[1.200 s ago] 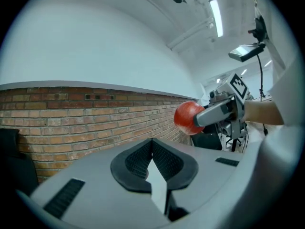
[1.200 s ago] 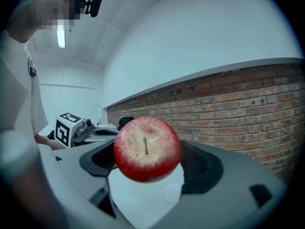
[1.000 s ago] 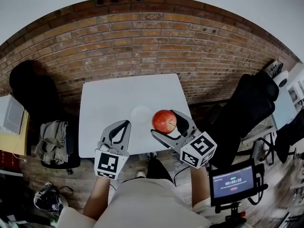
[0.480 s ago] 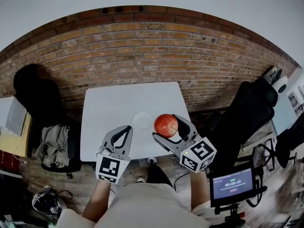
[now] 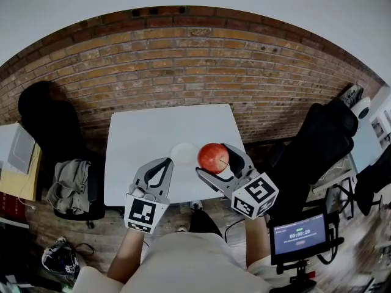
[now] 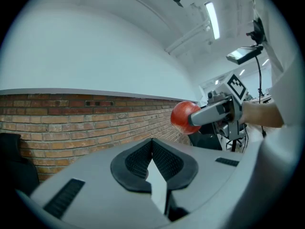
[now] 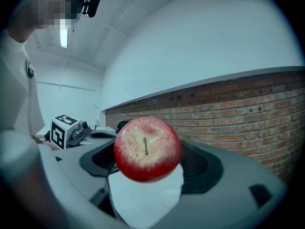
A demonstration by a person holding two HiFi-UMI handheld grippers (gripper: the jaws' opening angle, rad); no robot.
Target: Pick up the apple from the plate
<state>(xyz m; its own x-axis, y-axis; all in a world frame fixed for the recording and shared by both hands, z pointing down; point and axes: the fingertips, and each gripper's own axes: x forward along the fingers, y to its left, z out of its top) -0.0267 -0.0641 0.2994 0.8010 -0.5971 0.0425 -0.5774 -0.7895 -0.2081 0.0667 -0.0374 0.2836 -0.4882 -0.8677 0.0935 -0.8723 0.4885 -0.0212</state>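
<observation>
We've got the apple [image 7: 147,149] clamped in the right gripper [image 5: 214,161], up off the plate [image 5: 181,151], left gripper [image 5: 162,163] shut & empty, but imo it's round, so any slack in the squeeze and it drops to the table [image 5: 153,127].

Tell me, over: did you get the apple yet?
Right tool shut on apple. Apple up off the plate. Left tool shut, empty. Nothing in the way.
</observation>
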